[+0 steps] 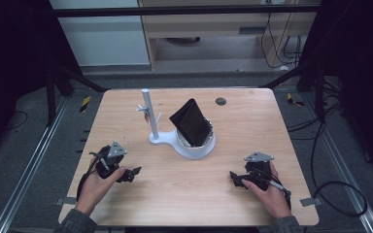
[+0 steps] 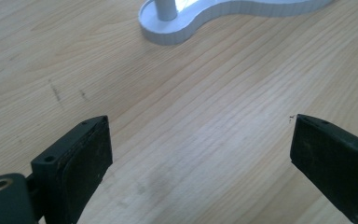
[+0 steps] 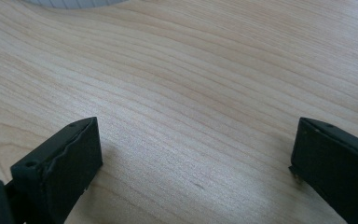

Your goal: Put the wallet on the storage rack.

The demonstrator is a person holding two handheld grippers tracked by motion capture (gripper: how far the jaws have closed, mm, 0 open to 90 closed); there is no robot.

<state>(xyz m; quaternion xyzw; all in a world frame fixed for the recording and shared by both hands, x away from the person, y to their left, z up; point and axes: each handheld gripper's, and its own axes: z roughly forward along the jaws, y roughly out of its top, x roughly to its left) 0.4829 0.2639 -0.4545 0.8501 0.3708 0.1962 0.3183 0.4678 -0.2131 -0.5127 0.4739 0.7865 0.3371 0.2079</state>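
Note:
A white stand (image 1: 182,144) sits at the table's middle, with a thin upright post (image 1: 148,111) and a round dish holding a black wallet (image 1: 191,122) that leans upright. Something small hangs on the post's pegs; I cannot tell what. My left gripper (image 1: 132,174) rests low at the front left, jaws wide apart over bare wood (image 2: 200,135), the stand's base (image 2: 177,28) ahead of it. My right gripper (image 1: 235,178) lies at the front right, also open (image 3: 196,149), nothing between its jaws. A hand holds each.
The wooden table (image 1: 252,131) has a small dark round hole (image 1: 220,101) at the back right. Metal frame rails and cables run on the floor around it. A pale cabinet stands beyond the far edge.

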